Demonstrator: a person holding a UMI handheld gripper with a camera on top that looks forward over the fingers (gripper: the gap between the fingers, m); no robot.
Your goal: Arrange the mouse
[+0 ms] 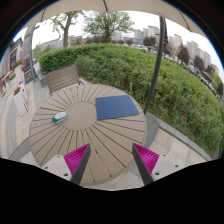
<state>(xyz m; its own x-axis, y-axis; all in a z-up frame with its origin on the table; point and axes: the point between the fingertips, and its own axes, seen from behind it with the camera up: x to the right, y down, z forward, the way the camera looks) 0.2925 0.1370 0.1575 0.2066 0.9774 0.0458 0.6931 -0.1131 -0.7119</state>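
The mouse (60, 116) is seen far left on the round slatted surface (95, 140), well apart from the blue mousepad (117, 106). It's probably light, hard and a bit slick, so best gripped across its sides. The jaws are held wide, empty. Nothing's in the way.

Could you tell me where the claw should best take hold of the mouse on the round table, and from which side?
The mouse lies flat near the table's edge, left of the blue mat. Probably come from above and close across its narrow sides. The open claw is well short of it; its exact orientation is too small to tell.
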